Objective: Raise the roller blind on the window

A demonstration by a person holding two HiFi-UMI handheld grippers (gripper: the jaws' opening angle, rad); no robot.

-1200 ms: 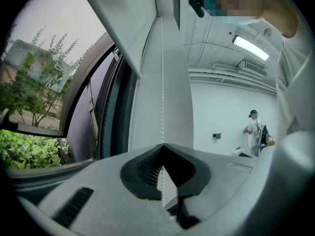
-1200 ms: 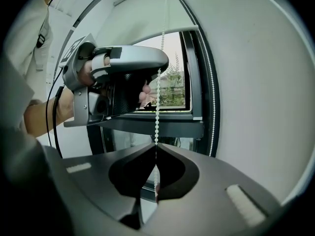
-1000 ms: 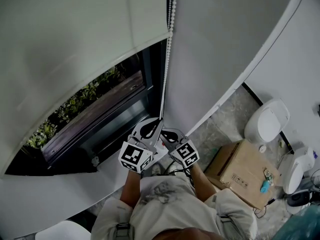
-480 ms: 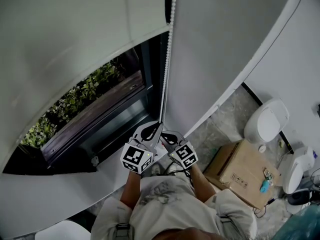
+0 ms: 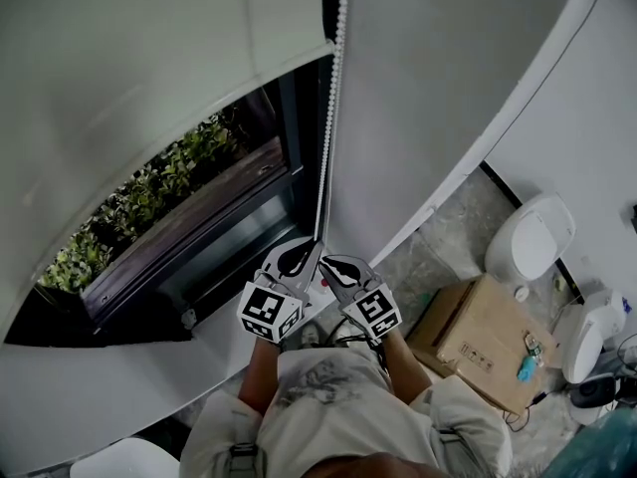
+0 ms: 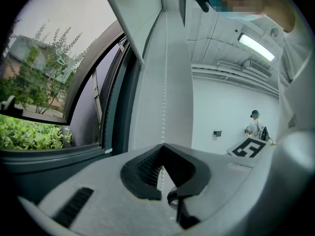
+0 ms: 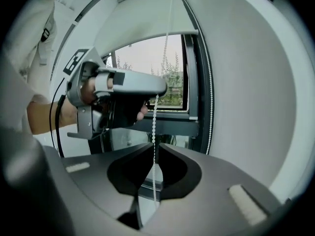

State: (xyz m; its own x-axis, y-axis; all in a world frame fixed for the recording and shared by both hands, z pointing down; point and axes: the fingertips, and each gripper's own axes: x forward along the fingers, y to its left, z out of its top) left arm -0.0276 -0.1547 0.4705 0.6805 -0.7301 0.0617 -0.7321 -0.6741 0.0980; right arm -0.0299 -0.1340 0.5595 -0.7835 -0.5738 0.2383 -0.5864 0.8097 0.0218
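The roller blind (image 5: 149, 68) is a plain pale sheet covering the upper part of the window (image 5: 234, 222). Its bottom edge runs across the opening, and below that edge the dark frame and the green plants (image 5: 129, 217) outside are exposed. At the right side of the window hangs the bead chain (image 5: 331, 118), a thin white string of small beads. Its long axis is upright, running from beside the blind's lower corner down to the tools in front of the person's chest.

Both tools sit on one strand of this chain, close together. The left tool (image 5: 302, 255) is the higher one, with its jaws pressed together on the strand, which rises straight from their tips. The right tool (image 5: 333, 265) is just below it, jaws closed to a narrow slit with the same strand running through and hanging on beneath. A second strand hangs free against the frame.
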